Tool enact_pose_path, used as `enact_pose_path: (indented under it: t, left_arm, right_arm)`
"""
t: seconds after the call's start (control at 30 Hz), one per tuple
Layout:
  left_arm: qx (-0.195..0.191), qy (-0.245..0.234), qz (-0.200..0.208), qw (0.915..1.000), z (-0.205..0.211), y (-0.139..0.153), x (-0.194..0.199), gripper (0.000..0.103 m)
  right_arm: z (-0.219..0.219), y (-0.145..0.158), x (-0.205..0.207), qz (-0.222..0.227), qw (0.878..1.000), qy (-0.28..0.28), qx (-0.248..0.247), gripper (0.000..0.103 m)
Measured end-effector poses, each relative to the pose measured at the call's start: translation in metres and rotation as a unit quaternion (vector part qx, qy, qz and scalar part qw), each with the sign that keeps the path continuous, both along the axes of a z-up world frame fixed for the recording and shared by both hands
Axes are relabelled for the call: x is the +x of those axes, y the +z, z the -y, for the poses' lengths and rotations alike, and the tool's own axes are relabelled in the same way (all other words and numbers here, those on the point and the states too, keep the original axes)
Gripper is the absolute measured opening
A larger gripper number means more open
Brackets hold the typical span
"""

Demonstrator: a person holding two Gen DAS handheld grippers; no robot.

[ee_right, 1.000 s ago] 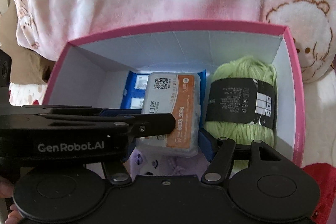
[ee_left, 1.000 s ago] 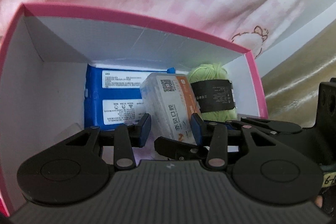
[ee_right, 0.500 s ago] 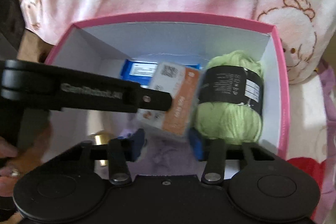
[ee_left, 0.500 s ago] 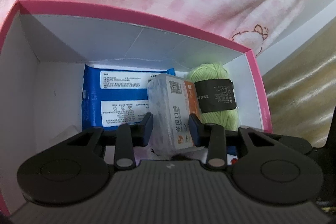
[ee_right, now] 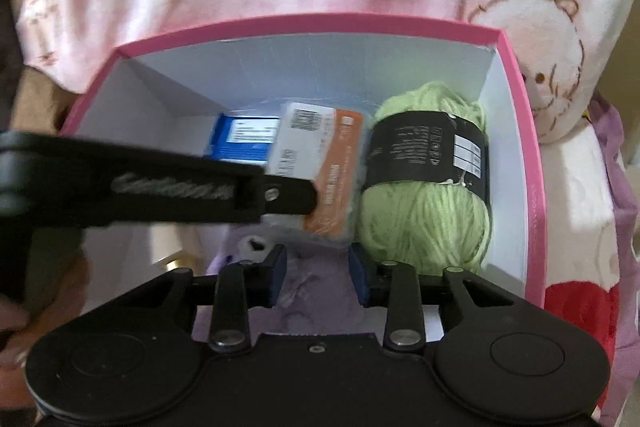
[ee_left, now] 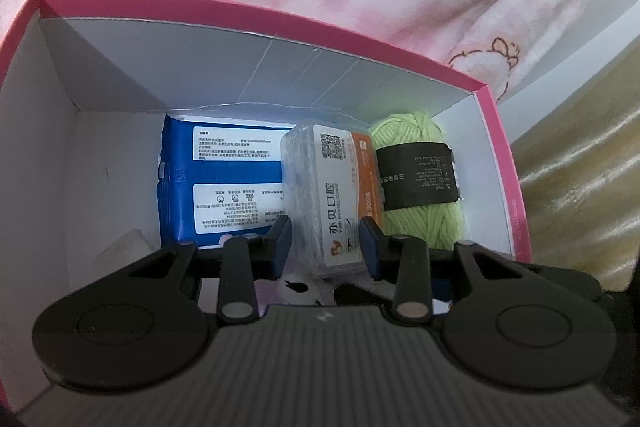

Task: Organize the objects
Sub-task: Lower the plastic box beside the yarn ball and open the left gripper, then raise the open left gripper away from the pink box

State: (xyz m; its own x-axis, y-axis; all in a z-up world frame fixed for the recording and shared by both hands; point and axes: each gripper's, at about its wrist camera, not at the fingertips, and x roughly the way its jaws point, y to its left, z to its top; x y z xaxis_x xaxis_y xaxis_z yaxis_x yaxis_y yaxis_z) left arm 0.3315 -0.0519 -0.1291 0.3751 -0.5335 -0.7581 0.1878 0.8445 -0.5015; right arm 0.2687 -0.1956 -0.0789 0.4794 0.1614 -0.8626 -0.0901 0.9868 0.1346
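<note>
The left gripper (ee_left: 326,245) fingers (ee_left: 370,241) clench the clear dental-floss box (ee_left: 330,195), standing on edge inside the pink box (ee_left: 502,163). At its 9 o'clock lies a blue wipes pack (ee_left: 218,183); at 3 o'clock, green yarn (ee_left: 420,187). The right gripper (ee_right: 316,275) fingers hang released over purple cloth (ee_right: 320,291).

We see a pink-rimmed box (ee_left: 505,163) with white inner walls as the carrier. On its floor lie a blue packet (ee_left: 218,183) at left, a clear plastic case (ee_left: 328,195) tilted against it at centre, and a green yarn skein (ee_left: 420,183) at right, just beside the right wall.
</note>
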Motion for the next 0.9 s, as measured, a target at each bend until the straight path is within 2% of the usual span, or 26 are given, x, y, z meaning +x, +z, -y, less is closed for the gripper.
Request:
enact_pose_path:
  t: [0.07, 0.23, 0.47, 0.6, 0.73, 0.9]
  left_arm:
    - [0.006, 0.002, -0.003, 1.0000, -0.001, 0.004, -0.001, 0.036]
    - [0.037, -0.010, 0.022, 0.9990, -0.001, 0.032, -0.014, 0.041]
    - [0.077, -0.012, 0.028, 0.9966, -0.004, 0.064, -0.045, 0.045]
    - [0.092, -0.022, 0.029, 0.9951, 0.000, 0.090, -0.067, 0.047]
    - [0.085, -0.023, 0.047, 0.9950, 0.000, 0.123, -0.089, 0.050]
    - [0.103, -0.021, 0.064, 0.9924, 0.001, 0.156, -0.116, 0.051]
  right_arm:
    - [-0.003, 0.006, -0.010, 0.020, 1.000, 0.013, -0.007, 0.046]
    - [-0.003, 0.024, -0.034, 0.056, 0.998, 0.028, 0.002, 0.047]
    - [0.005, 0.059, -0.066, 0.096, 0.994, 0.043, 0.023, 0.050]
    - [0.010, 0.082, -0.090, 0.108, 0.992, 0.056, 0.020, 0.050]
    - [0.011, 0.106, -0.117, 0.106, 0.992, 0.067, 0.013, 0.051]
    - [0.013, 0.136, -0.147, 0.104, 0.991, 0.088, -0.014, 0.056]
